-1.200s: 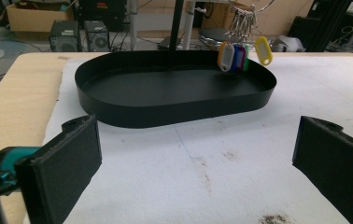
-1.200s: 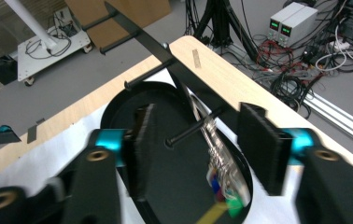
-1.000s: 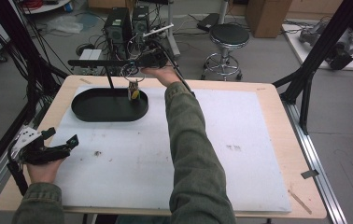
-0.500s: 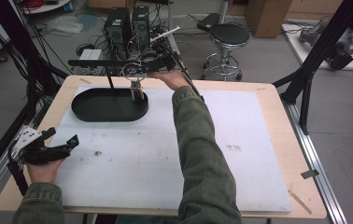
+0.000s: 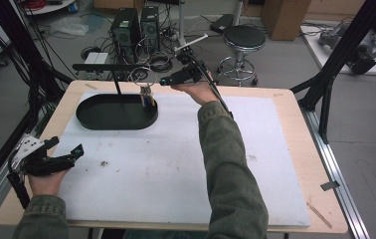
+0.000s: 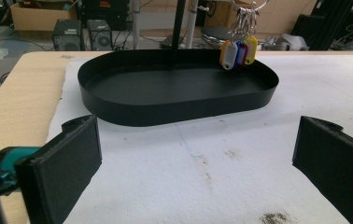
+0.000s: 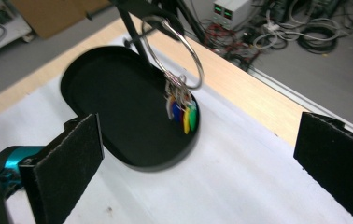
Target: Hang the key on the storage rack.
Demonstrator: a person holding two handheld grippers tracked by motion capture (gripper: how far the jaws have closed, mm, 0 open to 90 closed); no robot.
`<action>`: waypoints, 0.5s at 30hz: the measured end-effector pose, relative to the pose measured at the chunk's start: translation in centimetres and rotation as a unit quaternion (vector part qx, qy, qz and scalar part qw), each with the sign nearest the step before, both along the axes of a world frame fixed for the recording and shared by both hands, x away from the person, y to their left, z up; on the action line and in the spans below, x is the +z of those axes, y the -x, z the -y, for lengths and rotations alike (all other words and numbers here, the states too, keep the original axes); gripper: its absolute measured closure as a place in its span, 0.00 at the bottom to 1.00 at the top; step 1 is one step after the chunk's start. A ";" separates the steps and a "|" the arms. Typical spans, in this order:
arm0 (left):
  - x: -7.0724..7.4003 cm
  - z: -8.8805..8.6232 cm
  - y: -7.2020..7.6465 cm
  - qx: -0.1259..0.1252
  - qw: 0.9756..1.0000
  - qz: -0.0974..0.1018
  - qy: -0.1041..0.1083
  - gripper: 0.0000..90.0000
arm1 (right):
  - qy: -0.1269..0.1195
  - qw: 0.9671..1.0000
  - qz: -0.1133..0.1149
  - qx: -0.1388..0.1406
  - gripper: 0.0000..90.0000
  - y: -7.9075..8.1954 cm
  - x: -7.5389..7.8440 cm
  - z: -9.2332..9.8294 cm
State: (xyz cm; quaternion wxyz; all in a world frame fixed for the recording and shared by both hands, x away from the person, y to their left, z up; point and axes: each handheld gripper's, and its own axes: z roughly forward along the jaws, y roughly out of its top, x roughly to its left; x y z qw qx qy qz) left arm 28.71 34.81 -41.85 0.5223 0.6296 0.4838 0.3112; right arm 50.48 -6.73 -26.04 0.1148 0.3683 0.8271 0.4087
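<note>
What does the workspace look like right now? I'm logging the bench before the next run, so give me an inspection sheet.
Surface: white mat on a wooden table, a few dark specks.
Job's things: key ring with coloured tags hanging on the black stand over the oval black tray.
Clutter: nothing seen.
Grippers: left tool open, empty, at the near left edge; right tool open, empty, beside the ring.
Cables: one trails from the right tool; tangle on the floor.
Surroundings: computer towers, stool, black frame posts.
</note>
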 end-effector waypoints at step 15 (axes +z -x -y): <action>-0.1 0.1 0.0 -0.001 1.000 -0.002 -0.002 0.02 | 0.001 1.000 0.007 -0.012 0.00 2.5 -0.7 3.1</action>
